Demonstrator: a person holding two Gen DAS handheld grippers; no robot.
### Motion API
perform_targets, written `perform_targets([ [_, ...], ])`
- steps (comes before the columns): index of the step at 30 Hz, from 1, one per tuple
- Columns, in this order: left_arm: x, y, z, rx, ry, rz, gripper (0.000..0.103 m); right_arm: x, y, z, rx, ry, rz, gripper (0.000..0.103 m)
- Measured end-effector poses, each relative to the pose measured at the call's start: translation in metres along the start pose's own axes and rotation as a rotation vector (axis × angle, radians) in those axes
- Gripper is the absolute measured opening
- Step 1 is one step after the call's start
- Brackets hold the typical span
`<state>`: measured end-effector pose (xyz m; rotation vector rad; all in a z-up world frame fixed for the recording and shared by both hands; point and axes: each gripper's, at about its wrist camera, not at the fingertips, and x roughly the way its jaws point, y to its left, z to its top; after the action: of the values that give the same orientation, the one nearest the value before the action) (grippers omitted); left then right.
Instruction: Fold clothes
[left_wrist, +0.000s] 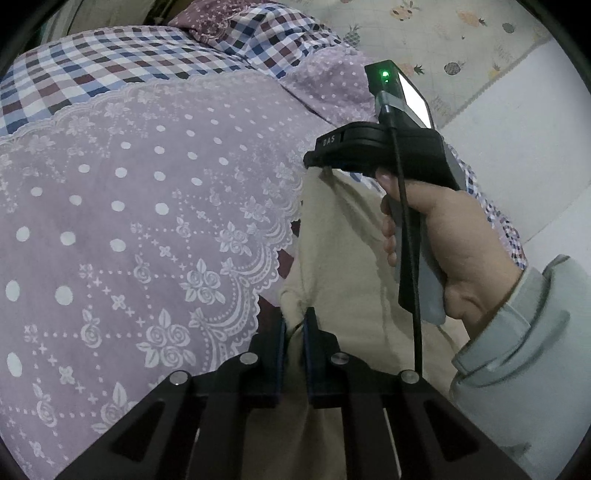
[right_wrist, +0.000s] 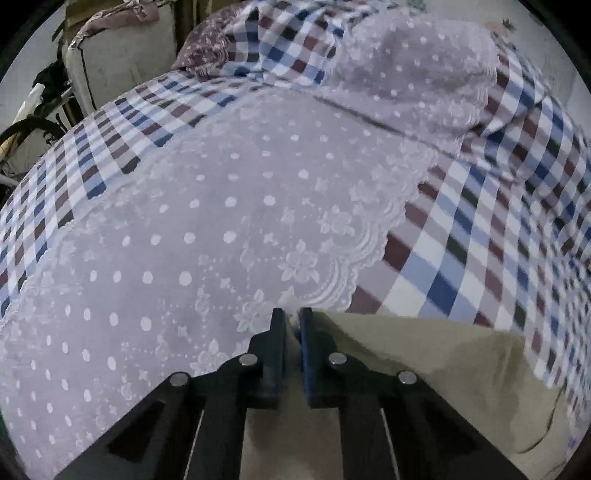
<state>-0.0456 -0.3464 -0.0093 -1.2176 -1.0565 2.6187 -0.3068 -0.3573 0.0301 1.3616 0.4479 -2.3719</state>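
Note:
A beige garment hangs lifted above the bed, stretched between both grippers. My left gripper is shut on a bunched edge of it at the bottom of the left wrist view. Further up in that view, a hand holds the right gripper, which pinches the cloth's upper edge. In the right wrist view, my right gripper is shut on the beige garment, whose fabric spreads to the right below the fingers.
A lilac dotted lace-edged blanket covers the bed over a checked sheet. A pillow lies at the far end. Pineapple-print wall stands behind. Clutter and a box sit at far left.

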Motion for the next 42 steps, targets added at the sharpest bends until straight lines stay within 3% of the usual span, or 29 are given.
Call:
perform_targets([
  [6,0.002,0.004,0.002,0.003,0.002,0.012,0.007,0.003,-0.004,0.016,0.022,-0.028,-0.036,0.005],
  [11,0.005,0.014,0.006,-0.024,0.046,0.006,0.013,-0.028,-0.011,0.008,0.082,-0.090,0.014,0.012],
  [12,0.003,0.015,0.008,-0.028,0.046,0.014,0.018,-0.034,-0.013,0.007,0.094,-0.102,0.023,0.020],
  [13,0.000,0.018,0.009,-0.038,0.040,0.016,0.026,-0.041,-0.014,0.005,0.106,-0.114,0.033,0.035],
  [15,-0.010,0.026,0.013,-0.072,0.018,0.008,0.038,-0.053,-0.017,0.002,0.130,-0.139,0.053,0.047],
  [19,-0.041,0.049,0.020,-0.161,-0.079,-0.040,0.072,-0.079,-0.023,-0.004,0.178,-0.189,0.092,0.056],
  [21,-0.058,0.059,0.021,-0.186,-0.137,-0.051,0.080,-0.092,-0.026,-0.008,0.202,-0.215,0.114,0.060],
  [25,-0.078,0.067,0.020,-0.196,-0.190,-0.065,0.083,-0.170,-0.041,-0.060,0.234,-0.319,0.220,0.068],
  [31,-0.105,0.044,0.004,-0.132,-0.218,-0.089,0.084,-0.272,-0.068,-0.188,0.296,-0.388,0.267,0.073],
  [34,-0.118,0.018,-0.016,-0.049,-0.233,-0.098,0.084,-0.318,-0.075,-0.260,0.299,-0.420,0.222,0.073],
  [39,-0.143,-0.026,-0.077,0.156,-0.242,-0.111,0.084,-0.397,-0.080,-0.403,0.339,-0.513,0.044,0.080],
  [42,-0.153,-0.029,-0.113,0.189,-0.208,-0.071,0.085,-0.421,-0.089,-0.477,0.414,-0.517,-0.047,0.081],
])
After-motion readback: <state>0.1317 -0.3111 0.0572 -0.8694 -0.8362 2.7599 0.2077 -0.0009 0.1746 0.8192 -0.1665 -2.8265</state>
